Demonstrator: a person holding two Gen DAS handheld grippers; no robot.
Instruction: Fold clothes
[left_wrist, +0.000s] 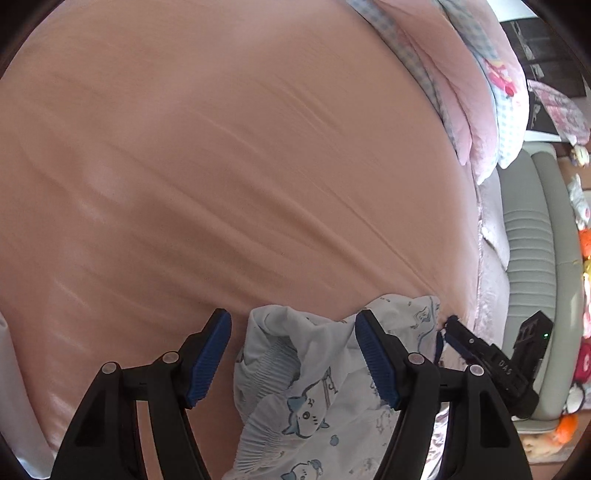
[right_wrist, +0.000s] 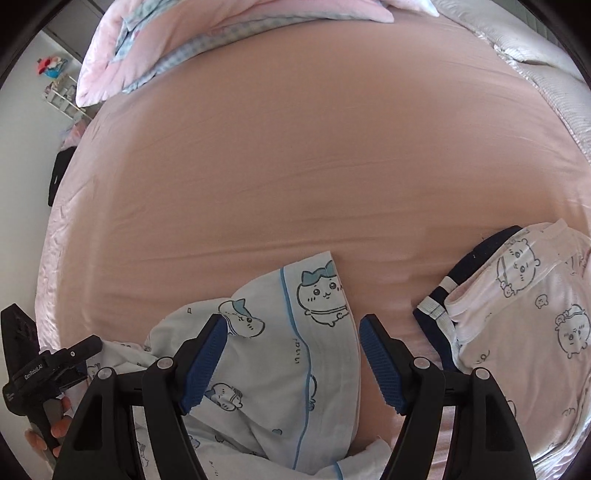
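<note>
A light blue cartoon-print garment (left_wrist: 314, 398) lies crumpled on the peach bed sheet (left_wrist: 221, 166). My left gripper (left_wrist: 293, 354) is open above its gathered waistband end, holding nothing. In the right wrist view the same garment (right_wrist: 295, 350) lies with a blue-striped hem showing. My right gripper (right_wrist: 291, 362) is open over it, jaws wide apart, holding nothing. The right gripper shows at the right edge of the left wrist view (left_wrist: 491, 365). The left gripper and the hand holding it show at the lower left of the right wrist view (right_wrist: 48, 373).
A white cartoon-print garment (right_wrist: 524, 317) lies on a dark navy one (right_wrist: 454, 291) to the right. A pink quilt and pillows (right_wrist: 155, 48) are piled at the far end of the bed. A grey bench (left_wrist: 532, 258) and toys stand beside the bed.
</note>
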